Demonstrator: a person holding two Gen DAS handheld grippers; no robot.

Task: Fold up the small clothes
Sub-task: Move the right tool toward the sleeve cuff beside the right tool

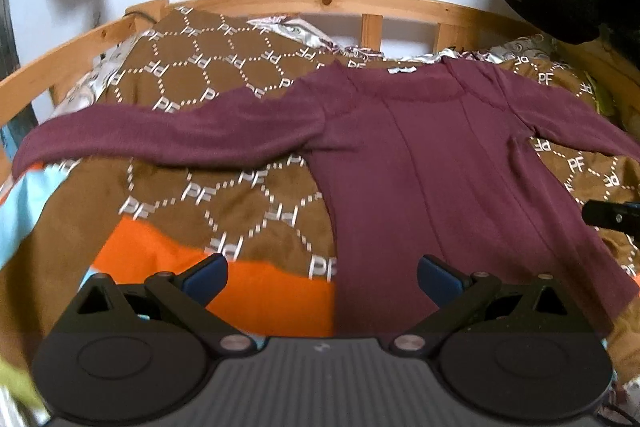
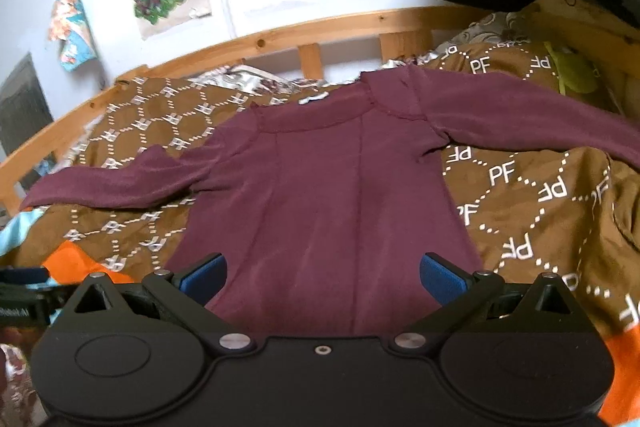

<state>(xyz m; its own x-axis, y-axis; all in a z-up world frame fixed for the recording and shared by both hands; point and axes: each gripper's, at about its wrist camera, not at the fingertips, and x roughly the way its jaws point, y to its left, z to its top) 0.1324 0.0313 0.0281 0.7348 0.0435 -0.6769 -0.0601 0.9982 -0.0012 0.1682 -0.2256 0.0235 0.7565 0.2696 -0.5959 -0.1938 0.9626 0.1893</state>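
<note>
Left gripper [image 1: 322,277] is hovering with jaws spread wide and nothing between them, sitting over the near hem of the shirt [image 1: 432,179], at its left edge where the orange cloth [image 1: 248,279] is showing. Right gripper [image 2: 323,277] is likewise gaping and empty, poised over the shirt's [image 2: 320,195] hem. The shirt is lying flat on the brown blanket [image 2: 520,195] on the bed, collar towards the wooden rail [image 1: 280,1], both sleeves thrown out sideways. No fold is showing yet, so I'd say this is the opening step. The next move looks like a sleeve fold: one gripper needs to be reaching out to a cuff, pinching it, and carrying it inward across the body.
</note>
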